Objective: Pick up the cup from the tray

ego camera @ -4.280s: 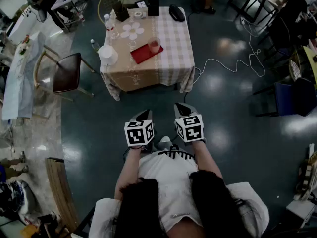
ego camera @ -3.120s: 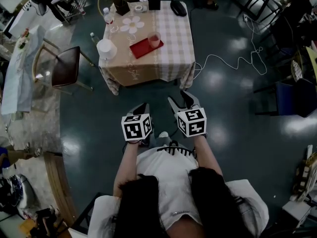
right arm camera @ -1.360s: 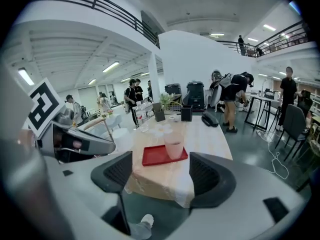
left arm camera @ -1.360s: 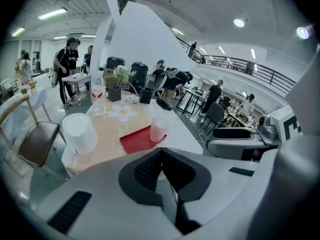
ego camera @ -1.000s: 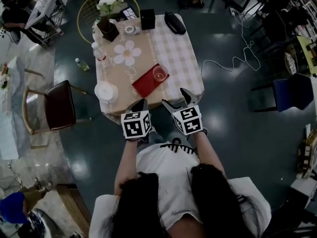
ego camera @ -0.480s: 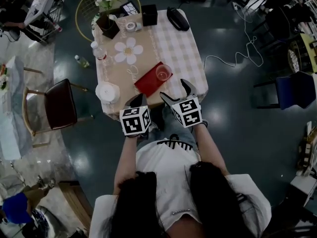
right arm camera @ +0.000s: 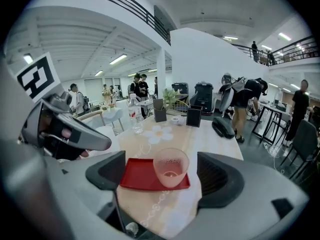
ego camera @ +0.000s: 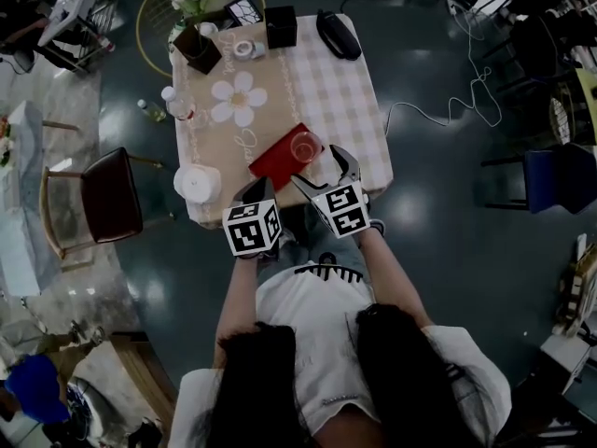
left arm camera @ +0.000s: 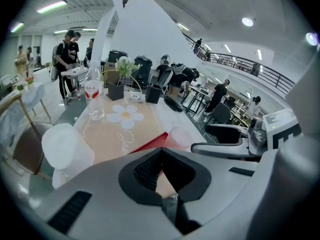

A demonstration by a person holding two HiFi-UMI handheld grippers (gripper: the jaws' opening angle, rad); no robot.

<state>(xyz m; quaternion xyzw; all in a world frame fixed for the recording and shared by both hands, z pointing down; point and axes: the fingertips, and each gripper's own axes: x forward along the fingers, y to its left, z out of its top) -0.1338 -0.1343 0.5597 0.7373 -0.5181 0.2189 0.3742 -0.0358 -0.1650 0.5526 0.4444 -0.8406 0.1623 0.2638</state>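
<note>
From high over the person's head, the head camera looks steeply down on the whole surface (ego camera: 345,91). The right gripper (ego camera: 322,171) camera sits low at the surface's near edge and faces level across it. It is close on the cup (right arm camera: 171,167) and red tray (right arm camera: 137,174), which stand beyond the tips of its opening jaws, framed in their gap. The left gripper (ego camera: 261,189) camera looks the same way over jaws closed together, the cup just right of their line. All three views share cup, tray and flower mat (ego camera: 236,94).
</note>
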